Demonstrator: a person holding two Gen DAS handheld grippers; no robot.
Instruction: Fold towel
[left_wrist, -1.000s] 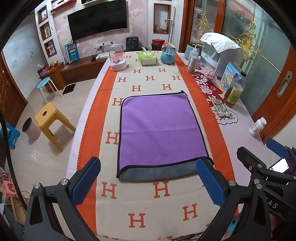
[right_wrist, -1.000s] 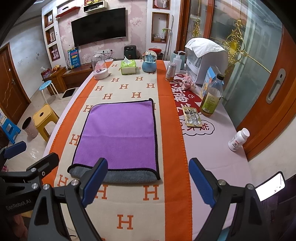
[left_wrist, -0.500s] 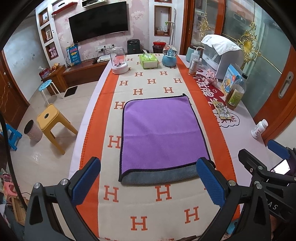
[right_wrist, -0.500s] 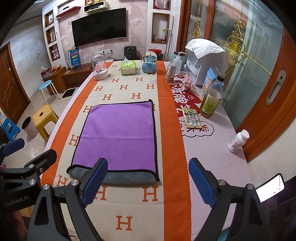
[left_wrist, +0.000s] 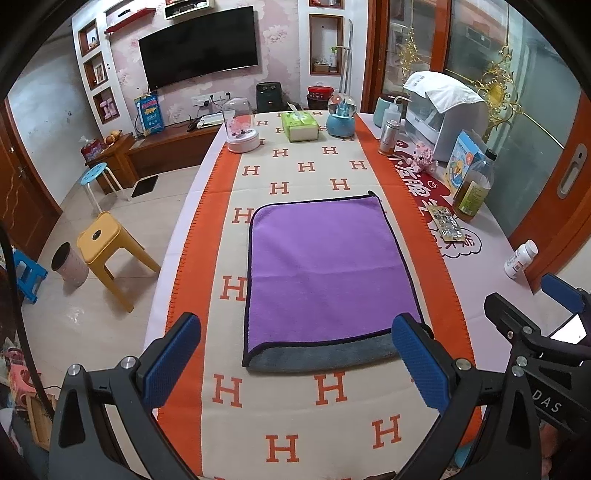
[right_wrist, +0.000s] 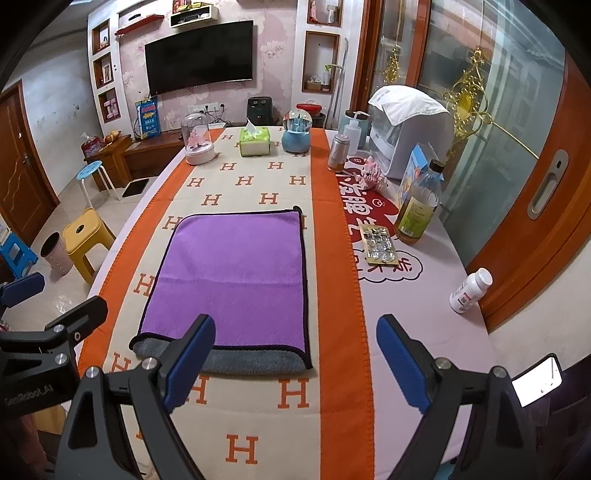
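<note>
Right now the towel (left_wrist: 325, 273) lies flat in the middle of the table (left_wrist: 491, 295), on the orange-bordered cloth (left_wrist: 295, 417), purple side up, with a grey strip showing along its near edge. It looks folded once already. Both grippers hover above the near end of the table, fingers spread wide and holding nothing: the left gripper (left_wrist: 295, 365) faces the towel's near edge, the right gripper (right_wrist: 295, 362) its near right corner. For another fold, I'd say each should drop to a near corner, pinch both layers together, then carry them evenly to the far edge so the black trim lines up.
</note>
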